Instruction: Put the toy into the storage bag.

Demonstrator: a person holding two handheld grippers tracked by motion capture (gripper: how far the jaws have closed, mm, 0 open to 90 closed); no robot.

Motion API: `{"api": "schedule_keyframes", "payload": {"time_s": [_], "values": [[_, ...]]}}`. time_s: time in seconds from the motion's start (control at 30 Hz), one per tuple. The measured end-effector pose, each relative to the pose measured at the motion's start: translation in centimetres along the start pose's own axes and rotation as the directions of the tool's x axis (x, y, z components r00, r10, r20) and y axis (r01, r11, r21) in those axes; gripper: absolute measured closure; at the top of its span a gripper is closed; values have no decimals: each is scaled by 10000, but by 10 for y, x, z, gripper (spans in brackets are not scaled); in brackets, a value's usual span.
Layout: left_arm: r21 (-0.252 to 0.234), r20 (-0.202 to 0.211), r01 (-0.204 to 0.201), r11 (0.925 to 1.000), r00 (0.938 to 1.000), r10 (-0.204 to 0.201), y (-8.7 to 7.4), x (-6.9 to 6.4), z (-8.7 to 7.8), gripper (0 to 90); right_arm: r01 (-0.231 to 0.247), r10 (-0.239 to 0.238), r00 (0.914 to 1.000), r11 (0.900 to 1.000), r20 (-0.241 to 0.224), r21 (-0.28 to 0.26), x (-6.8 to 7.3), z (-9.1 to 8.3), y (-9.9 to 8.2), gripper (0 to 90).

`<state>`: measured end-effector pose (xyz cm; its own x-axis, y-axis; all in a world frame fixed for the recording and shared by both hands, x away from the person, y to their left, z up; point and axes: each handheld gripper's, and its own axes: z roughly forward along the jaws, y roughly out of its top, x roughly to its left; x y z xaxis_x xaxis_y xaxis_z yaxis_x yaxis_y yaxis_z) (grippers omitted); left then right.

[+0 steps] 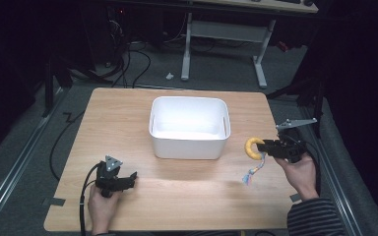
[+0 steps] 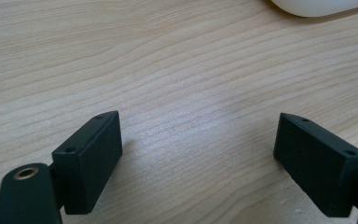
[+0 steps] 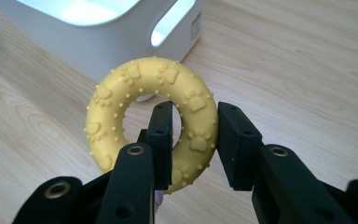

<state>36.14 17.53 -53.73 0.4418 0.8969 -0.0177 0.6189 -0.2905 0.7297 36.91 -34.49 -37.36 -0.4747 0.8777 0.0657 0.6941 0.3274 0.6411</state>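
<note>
A yellow rubber ring toy (image 3: 121,100) with paw prints and small bumps is held off the table by my right gripper (image 3: 195,140), whose jaws are shut on the ring's side, one inside the hole and one outside. In the high view the ring (image 1: 251,147) hangs right of the white bin (image 1: 189,146), and a coloured rope tail (image 1: 254,169) dangles from it. My right gripper (image 1: 268,145) points left toward the bin. My left gripper (image 1: 133,178) rests low over the table's near left part, and in its own view (image 2: 198,154) its jaws stand wide apart over bare wood.
The white bin (image 3: 121,51) has a handle slot in its wall and stands just beyond the ring. A corner of the bin (image 2: 317,7) shows at the top of the left gripper view. The wooden table (image 1: 128,113) ends close to my right hand.
</note>
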Motion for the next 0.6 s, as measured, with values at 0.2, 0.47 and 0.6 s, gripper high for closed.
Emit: {"api": "schedule_keyframes", "payload": {"time_s": [0.2,0.47,0.6], "values": [[-1,0,-2,10000,10000,2,0,0,0,156,96,-95,9999,9999,42,-111,1,-4,16,681],[2,3,-1,10000,10000,1,0,0,0,156,245,-249,9996,9994,-138,-234,1,-6,39,682],[2,-1,1,10000,10000,-1,0,0,0,156,423,-426,9991,9987,-86,-284,4,-14,44,681]]}}
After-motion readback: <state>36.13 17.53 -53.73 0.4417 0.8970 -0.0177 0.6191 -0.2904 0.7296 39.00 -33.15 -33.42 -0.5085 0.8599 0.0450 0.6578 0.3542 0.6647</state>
